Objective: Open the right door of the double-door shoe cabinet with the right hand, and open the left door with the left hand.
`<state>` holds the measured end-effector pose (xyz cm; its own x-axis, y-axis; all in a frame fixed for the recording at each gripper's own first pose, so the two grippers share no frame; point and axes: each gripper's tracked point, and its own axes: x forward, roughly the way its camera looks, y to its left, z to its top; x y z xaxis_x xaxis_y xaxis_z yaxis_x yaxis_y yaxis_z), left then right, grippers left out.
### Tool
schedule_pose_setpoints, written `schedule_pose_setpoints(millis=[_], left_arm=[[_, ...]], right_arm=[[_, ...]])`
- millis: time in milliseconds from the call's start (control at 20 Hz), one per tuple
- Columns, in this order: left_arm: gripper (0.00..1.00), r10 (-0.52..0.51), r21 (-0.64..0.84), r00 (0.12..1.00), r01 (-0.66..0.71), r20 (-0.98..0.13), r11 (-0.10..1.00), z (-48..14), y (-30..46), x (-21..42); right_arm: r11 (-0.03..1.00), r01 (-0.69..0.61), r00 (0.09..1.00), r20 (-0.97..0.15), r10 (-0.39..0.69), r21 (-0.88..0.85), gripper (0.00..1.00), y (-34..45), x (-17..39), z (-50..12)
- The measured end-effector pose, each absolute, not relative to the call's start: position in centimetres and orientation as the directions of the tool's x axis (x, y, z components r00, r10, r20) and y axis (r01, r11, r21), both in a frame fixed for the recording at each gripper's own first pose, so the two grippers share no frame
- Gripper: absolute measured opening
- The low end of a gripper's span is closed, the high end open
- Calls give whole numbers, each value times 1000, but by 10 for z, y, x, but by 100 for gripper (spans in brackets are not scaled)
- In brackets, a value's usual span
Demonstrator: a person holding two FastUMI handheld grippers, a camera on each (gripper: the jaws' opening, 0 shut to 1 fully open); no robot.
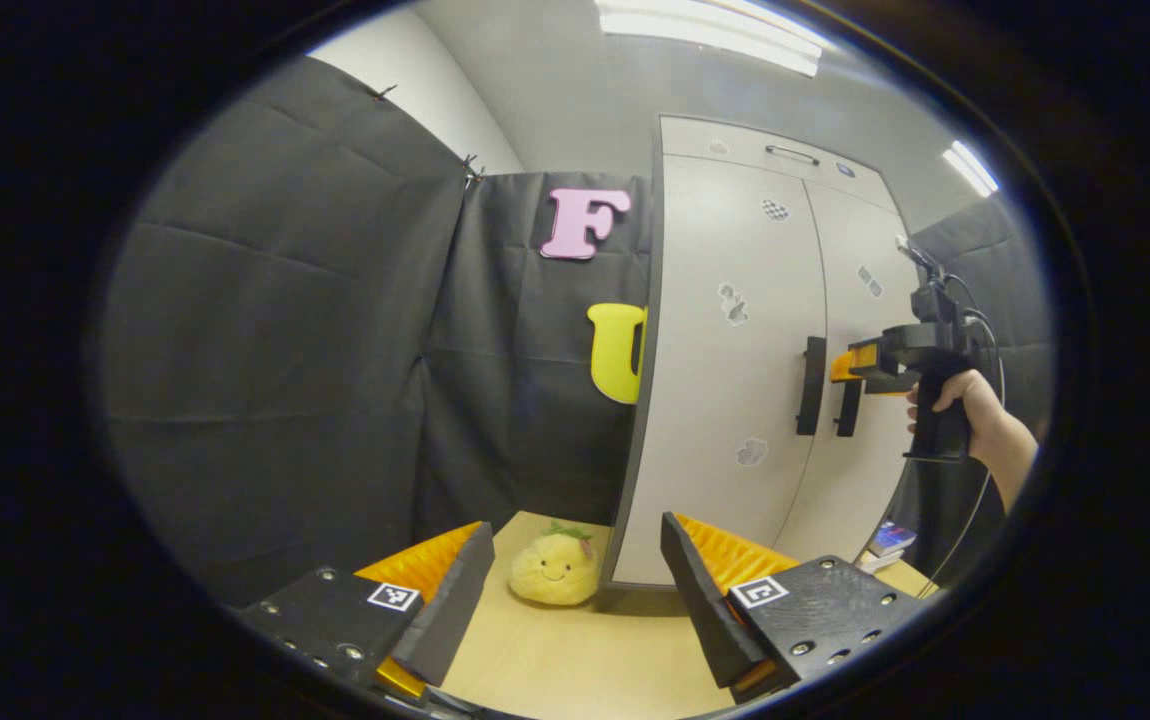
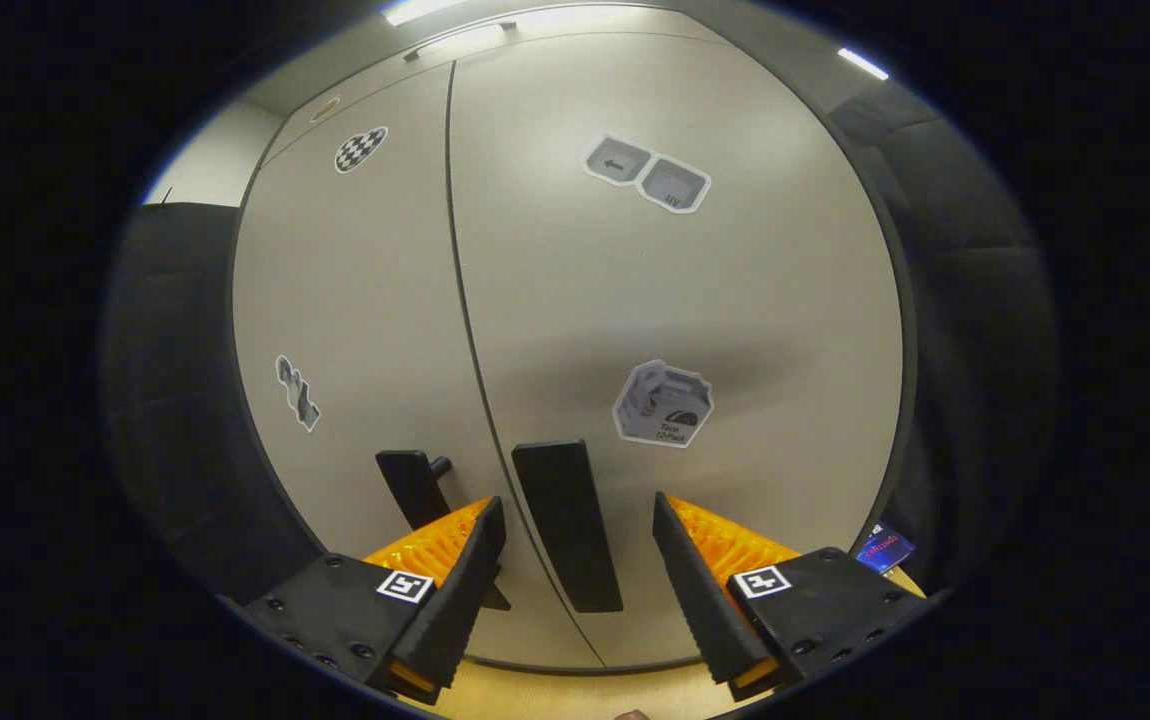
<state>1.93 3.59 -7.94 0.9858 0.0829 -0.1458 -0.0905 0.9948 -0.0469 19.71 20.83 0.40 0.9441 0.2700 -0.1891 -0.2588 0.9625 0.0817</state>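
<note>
Grey cabinet doors closed — both tools agape — right tool astride right handle.

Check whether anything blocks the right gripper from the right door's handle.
Nothing visible does. The right gripper is open with the right door's handle framed between its fingers; only bare door panel lies around it.
</note>
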Motion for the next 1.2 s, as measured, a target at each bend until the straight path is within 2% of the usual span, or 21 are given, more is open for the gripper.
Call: schedule_pose_setpoints(millis=[50,100,200,300,350,400,450,500,600,700,1100,1200], left_arm=[[96,83,-47,985,-91,-151,995,-80,36,22],[96,84,-43,984,-92,-155,995,-82,37,23],[96,86,-35,984,-92,-154,995,-80,39,26],[96,81,-34,987,-86,-137,996,-75,38,27],[96,80,-35,988,-86,-131,996,-73,39,27],[96,83,-36,988,-89,-132,995,-74,39,28],[96,86,-37,987,-92,-135,995,-75,40,27],[96,88,-38,986,-94,-142,995,-78,40,26],[96,87,-46,984,-95,-156,994,-83,39,24],[96,78,-65,984,-89,-160,994,-85,36,23],[96,80,-65,982,-93,-171,994,-84,36,17],[96,85,-63,979,-98,-183,993,-86,37,15]], right_arm=[[965,-253,946,-190,263,74,80,208,201,3],[967,-245,947,-198,254,68,77,208,203,1],[965,-249,939,-223,261,83,46,212,204,-3],[966,-248,943,-211,257,70,36,212,205,-2],[968,-248,948,-196,252,44,40,211,206,-1],[968,-251,950,-186,251,21,40,211,205,-2],[967,-254,952,-174,251,4,31,211,208,-1],[965,-262,951,-169,258,0,31,212,207,-3],[953,-301,938,-188,291,-29,7,212,205,-1],[942,-334,923,-220,317,-42,7,212,205,-4],[933,-359,913,-211,348,-18,8,209,190,-3],[929,-371,911,-200,361,-11,4,206,181,-2]])
